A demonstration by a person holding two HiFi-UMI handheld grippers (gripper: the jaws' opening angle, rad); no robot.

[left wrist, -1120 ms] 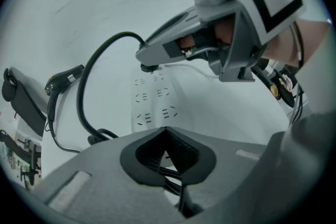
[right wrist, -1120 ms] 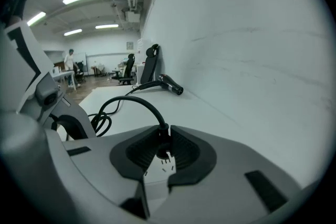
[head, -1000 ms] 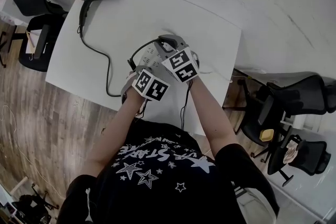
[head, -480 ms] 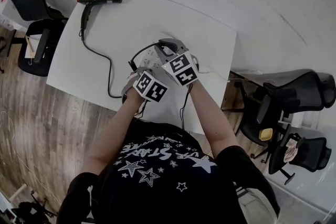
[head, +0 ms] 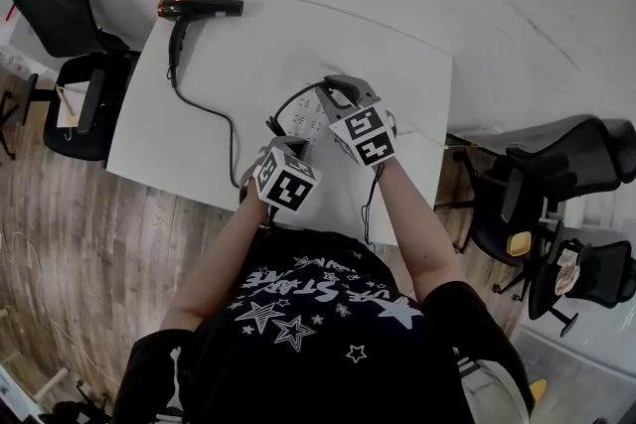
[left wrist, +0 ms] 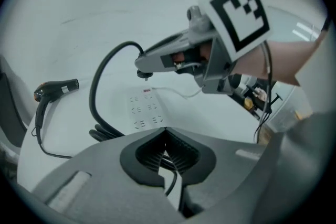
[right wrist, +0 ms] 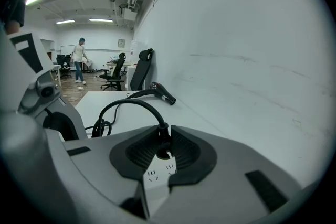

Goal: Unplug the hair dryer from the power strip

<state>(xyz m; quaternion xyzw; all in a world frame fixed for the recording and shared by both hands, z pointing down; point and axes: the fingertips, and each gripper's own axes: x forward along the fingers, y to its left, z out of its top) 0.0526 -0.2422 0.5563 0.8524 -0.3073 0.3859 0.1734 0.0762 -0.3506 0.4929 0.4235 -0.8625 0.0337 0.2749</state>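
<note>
Left claw (left wrist: 166, 132) is clenched on nothing, above the surface (head: 397, 65). Right claw (right wrist: 164, 131) grasps the plug (right wrist: 164, 147). Only the left gripper view shows the plug clear above the power strip (left wrist: 144, 109); the right gripper view leaves this unsettled. Unplugging appears done. The hair dryer (head: 199, 7) lies at the far corner.

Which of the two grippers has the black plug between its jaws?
The right gripper: it clamps the black plug, with the cord arching out of it. The left gripper is closed with no plug between its jaws.
</note>
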